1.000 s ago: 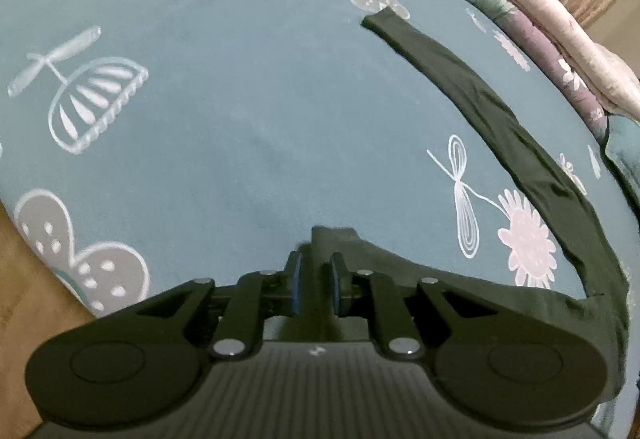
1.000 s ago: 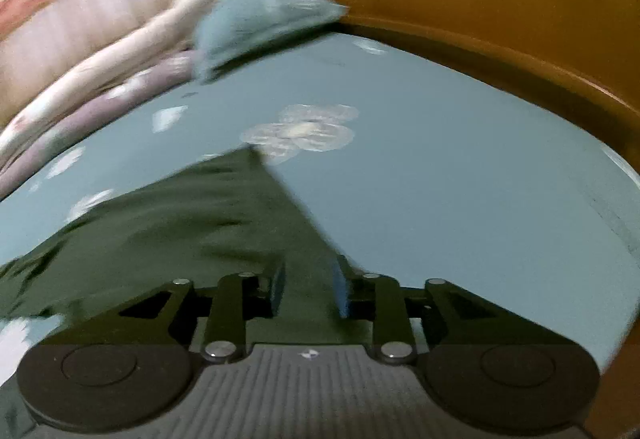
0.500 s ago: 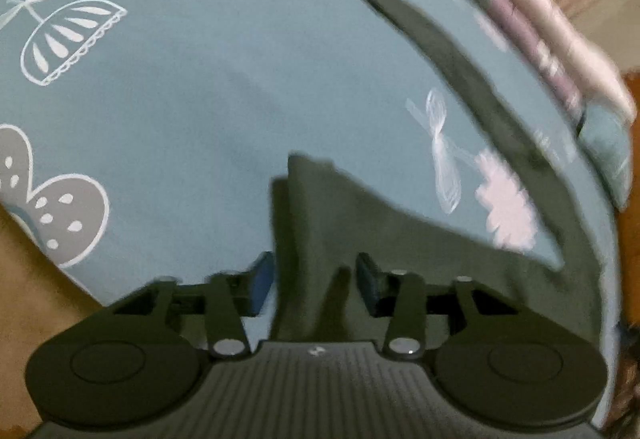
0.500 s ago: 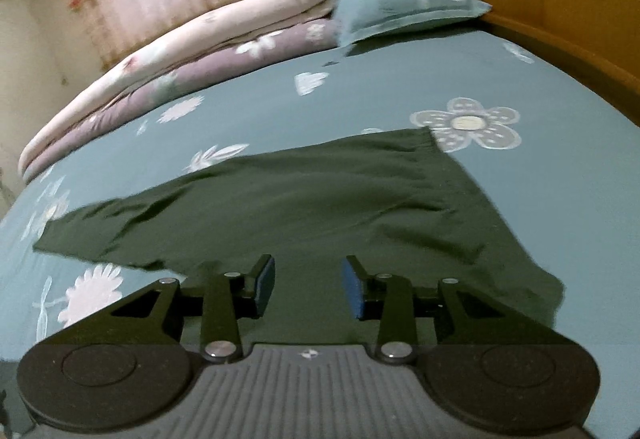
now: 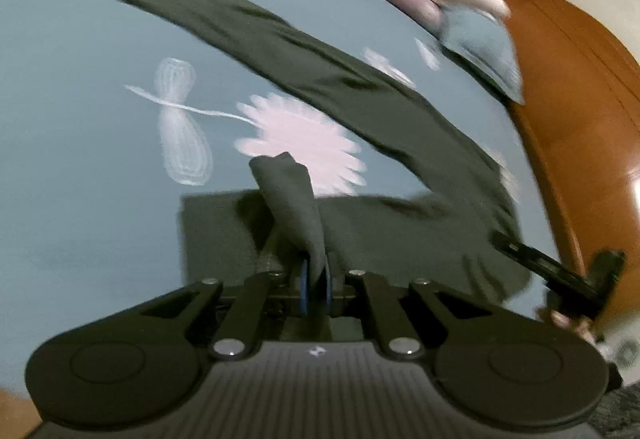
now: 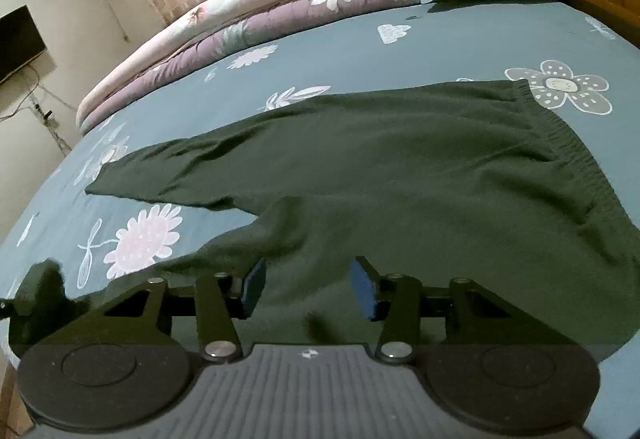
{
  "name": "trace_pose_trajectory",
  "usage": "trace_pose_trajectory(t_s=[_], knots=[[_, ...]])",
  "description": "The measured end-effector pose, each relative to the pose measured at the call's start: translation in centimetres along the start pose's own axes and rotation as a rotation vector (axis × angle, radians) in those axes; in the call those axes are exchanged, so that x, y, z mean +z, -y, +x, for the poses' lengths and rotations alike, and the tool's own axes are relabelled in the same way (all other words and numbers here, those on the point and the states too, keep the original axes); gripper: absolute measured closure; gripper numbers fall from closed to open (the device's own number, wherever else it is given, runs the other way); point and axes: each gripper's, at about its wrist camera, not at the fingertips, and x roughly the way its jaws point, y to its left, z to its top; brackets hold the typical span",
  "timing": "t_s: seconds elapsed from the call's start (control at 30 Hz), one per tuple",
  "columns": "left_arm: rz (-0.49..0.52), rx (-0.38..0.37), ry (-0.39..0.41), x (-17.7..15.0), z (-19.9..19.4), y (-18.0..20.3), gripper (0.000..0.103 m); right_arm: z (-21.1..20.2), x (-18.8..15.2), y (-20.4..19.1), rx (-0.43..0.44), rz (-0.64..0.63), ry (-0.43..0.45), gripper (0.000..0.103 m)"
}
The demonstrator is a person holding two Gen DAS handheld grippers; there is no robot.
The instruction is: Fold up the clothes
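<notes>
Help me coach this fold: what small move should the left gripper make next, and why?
Probably carry the pinched leg end across onto the far leg. The left gripper is shut on a cuff of the dark green trousers, while the right gripper is opening, its fingers clear of the cloth.

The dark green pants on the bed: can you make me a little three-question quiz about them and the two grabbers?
1. True or false: the left gripper has a fold of the dark green pants pinched between its pads.
2. Which gripper has nothing pressed between its pads, with its jaws opening?
A. left gripper
B. right gripper
C. both
3. Fill in: the pants' stretchy waistband ends next to a printed ____ on the blue bedsheet.

Key: 1 true. 2 B; the pants lie under its jaws, but the pads stand apart. 3 flower.
</notes>
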Motion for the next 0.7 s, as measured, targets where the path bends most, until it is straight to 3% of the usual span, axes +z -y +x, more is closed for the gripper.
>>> trace_pose_trajectory(t_s=[0.17, 0.37, 0.53, 0.7], knots=[[0.004, -0.01, -0.015, -0.4, 0.9, 1.7, 0.081, -0.2, -0.4, 1.1, -0.001, -0.017, -0.009, 0.043], [-0.019, 0.113, -0.001, -1.2, 0.5, 0.6, 0.081, 0.0, -1.1, 3.1, 0.015, 0.029, -0.032, 0.043], [0.003, 0.222, -0.062, -2.9, 2.7, 0.1, 0.075, 0.5, -1.1, 3.8, 0.036, 0.028, -0.05, 0.043], [-0.046, 0.245, -0.052, -4.3, 3.4, -0.6, 0.063, 0.5, -0.9, 4.2, 0.051, 0.011, -0.058, 0.04]])
